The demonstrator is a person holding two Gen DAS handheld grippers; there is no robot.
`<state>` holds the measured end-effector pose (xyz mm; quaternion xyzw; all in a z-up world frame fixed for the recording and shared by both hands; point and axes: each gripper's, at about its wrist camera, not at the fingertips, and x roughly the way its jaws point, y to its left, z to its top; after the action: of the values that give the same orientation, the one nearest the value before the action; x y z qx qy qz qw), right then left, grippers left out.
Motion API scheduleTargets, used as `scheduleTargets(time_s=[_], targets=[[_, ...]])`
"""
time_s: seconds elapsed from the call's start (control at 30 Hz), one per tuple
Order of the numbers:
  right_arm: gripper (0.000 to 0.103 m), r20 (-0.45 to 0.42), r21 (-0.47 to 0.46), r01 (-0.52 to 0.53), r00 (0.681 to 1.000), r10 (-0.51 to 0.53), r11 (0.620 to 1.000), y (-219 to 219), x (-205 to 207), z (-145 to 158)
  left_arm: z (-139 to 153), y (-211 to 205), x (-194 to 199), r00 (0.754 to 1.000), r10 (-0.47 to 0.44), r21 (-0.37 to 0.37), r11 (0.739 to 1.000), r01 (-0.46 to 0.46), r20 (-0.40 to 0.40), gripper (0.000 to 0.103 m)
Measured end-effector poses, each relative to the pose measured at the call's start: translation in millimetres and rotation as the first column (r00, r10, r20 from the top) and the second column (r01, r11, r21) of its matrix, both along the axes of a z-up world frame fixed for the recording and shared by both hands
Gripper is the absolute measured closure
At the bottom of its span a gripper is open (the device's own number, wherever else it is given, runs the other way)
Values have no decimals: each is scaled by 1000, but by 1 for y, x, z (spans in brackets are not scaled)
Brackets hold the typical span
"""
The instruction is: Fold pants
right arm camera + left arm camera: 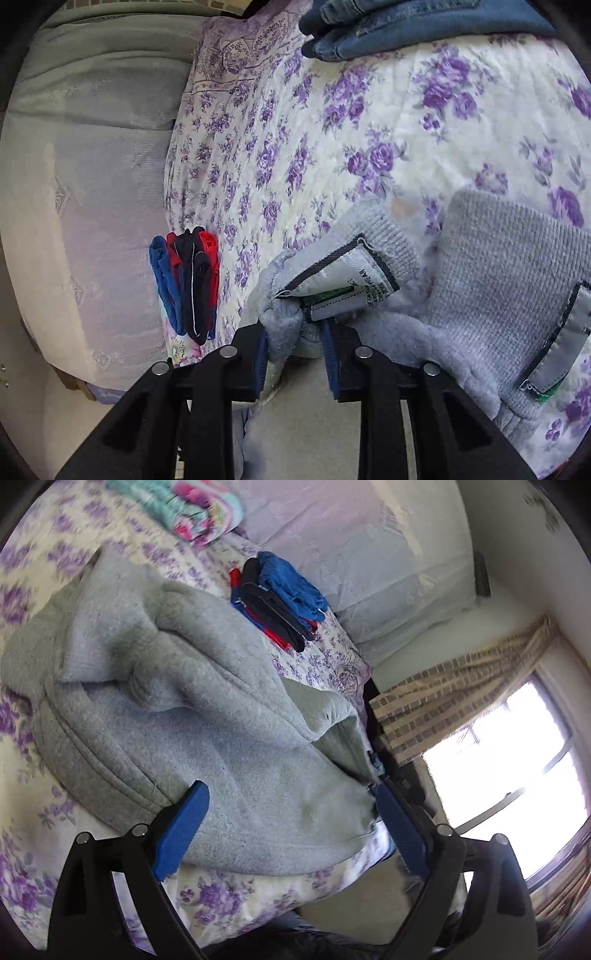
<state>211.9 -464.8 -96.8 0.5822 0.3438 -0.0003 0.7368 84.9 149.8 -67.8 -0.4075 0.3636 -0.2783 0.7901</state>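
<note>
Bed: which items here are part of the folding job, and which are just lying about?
In the job:
grey pants
left gripper
right gripper

Lying about:
red, black and blue clothes
jeans
folded pastel blanket
pillow

Pants [192,686] grey, fleecy – white label edged black, green print. Bedspread [332,147] cream with purple roses. My tools' pads [181,834] blue, frames black. Folded stack [280,602] blue, red, black – jeans [406,26] denim blue.

left claw [288,794]: spread wide, angled downward | right claw [295,332]: pinched narrow, angled downward
</note>
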Motion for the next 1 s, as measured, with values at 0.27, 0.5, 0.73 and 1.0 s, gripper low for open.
scheduleTargets(time_s=[0.27,0.5,0.73,1.0], targets=[[74,8,45,-56,998,56,997,-1,6,-5,2,10,37,980,79,-142,984,-106,-184,14],[65,21,83,-89,996,88,993,-5,2,-5,-12,12,57,928,234,-60,963,-262,-288,14],[36,8,91,-90,996,90,992,-10,-12,21,-3,49,69,945,262,-95,954,-284,-197,85],[35,-12,79,-52,998,53,996,-8,-8,45,-18,56,52,955,225,-94,965,-246,-195,88]])
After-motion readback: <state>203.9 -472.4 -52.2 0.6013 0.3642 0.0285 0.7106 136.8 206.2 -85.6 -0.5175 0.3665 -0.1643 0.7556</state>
